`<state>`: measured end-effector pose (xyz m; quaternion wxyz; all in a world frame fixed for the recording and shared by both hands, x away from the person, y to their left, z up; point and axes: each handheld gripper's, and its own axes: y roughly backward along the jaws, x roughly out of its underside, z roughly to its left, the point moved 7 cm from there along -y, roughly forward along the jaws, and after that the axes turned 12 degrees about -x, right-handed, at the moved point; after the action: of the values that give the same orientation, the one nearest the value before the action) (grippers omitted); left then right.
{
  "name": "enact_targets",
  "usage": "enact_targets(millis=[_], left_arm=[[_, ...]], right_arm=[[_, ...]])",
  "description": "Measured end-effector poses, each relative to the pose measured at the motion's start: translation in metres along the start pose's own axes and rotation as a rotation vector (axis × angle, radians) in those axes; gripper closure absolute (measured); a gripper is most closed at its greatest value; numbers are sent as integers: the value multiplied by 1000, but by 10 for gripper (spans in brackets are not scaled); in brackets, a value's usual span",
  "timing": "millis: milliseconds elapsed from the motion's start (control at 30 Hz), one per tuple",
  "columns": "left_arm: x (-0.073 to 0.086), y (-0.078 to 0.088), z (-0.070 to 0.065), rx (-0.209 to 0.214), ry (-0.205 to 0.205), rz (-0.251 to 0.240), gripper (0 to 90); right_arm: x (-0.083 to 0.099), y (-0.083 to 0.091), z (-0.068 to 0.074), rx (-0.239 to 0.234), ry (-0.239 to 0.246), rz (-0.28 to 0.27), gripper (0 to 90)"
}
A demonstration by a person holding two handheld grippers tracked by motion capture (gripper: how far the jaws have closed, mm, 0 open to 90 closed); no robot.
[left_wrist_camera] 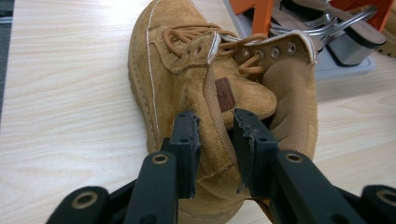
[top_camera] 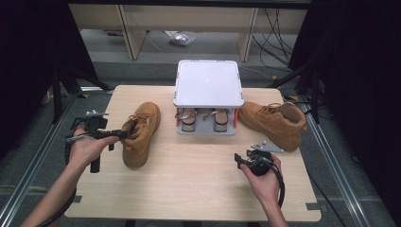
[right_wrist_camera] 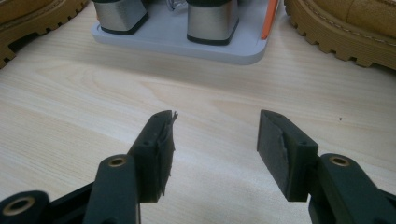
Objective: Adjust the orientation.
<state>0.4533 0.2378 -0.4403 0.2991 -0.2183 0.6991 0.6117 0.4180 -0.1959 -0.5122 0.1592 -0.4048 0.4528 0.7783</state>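
A tan suede boot (top_camera: 140, 135) lies on the left half of the wooden table (top_camera: 198, 179), toe pointing away. My left gripper (top_camera: 124, 134) is at its heel end. In the left gripper view the boot (left_wrist_camera: 177, 60) has its collar wall standing between my two jaws, and the gripper (left_wrist_camera: 215, 119) is open, with the pads slack on the suede. A second tan boot (top_camera: 276, 122) lies at the right, beside the rack. My right gripper (top_camera: 239, 159) hovers low over bare wood at the front right. Its jaws (right_wrist_camera: 215, 121) are wide apart with nothing between them.
A small rack with a white top (top_camera: 208, 82) stands at the back middle; two sandals (top_camera: 189, 118) sit on its grey lower shelf (right_wrist_camera: 177, 44). The right boot's lugged sole (right_wrist_camera: 345, 32) lies close ahead of my right gripper. Dark curtains and floor cables surround the table.
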Motion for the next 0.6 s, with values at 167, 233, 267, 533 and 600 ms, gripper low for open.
enact_targets(millis=[167,233,267,533,600], left_arm=[[-5,-1,14,-26,23,-40,612],[-8,0,16,-24,31,-79,565],[-8,1,17,-26,23,-78,548],[-13,2,14,-30,13,-113,470],[-13,2,14,-37,10,-113,464]], right_arm=[[0,-1,1,-13,-1,-9,466],[0,-1,1,-13,0,-9,466],[0,-1,1,-12,0,-8,466],[0,3,-1,3,-3,-1,463],[-1,3,-2,-8,-1,-19,462]])
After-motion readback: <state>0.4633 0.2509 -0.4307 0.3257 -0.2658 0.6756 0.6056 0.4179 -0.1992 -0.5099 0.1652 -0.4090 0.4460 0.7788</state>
